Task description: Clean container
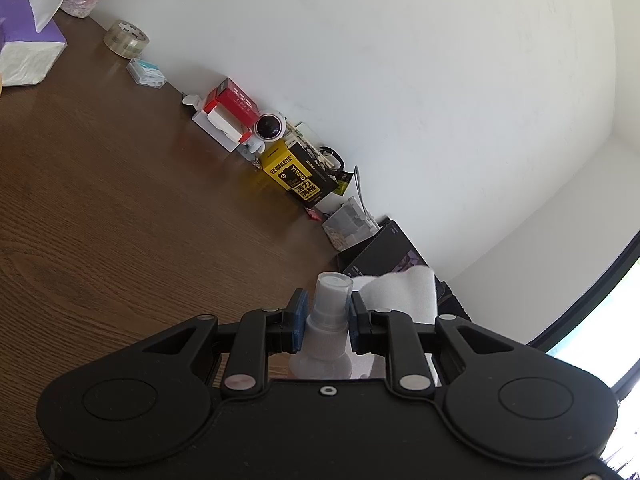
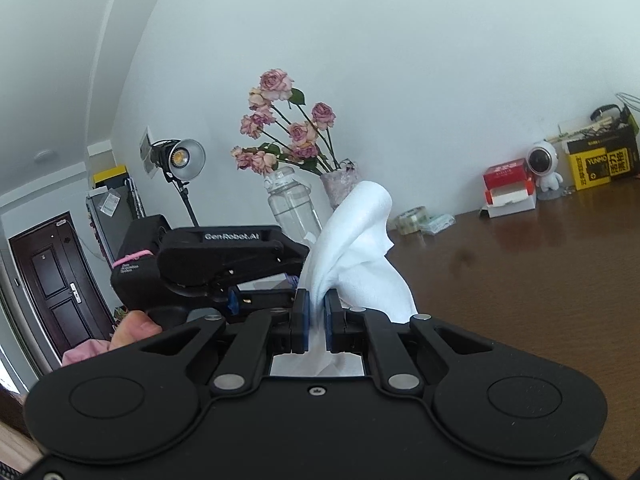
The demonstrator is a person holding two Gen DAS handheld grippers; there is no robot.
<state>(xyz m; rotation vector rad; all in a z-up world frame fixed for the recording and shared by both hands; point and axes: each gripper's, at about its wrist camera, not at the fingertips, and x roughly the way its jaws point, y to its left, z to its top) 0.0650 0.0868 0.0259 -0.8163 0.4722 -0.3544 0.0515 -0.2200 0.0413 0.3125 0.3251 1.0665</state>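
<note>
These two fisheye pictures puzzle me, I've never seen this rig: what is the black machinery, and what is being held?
A person holds a handheld claw in each hand, each with its own camera looking along the fingers. In the left wrist view, the left claw is shut on a small white spray bottle. In the right wrist view, the right claw pinches a white tissue. The brown wooden table carries a tape roll, boxes, and a vase of roses.
</note>
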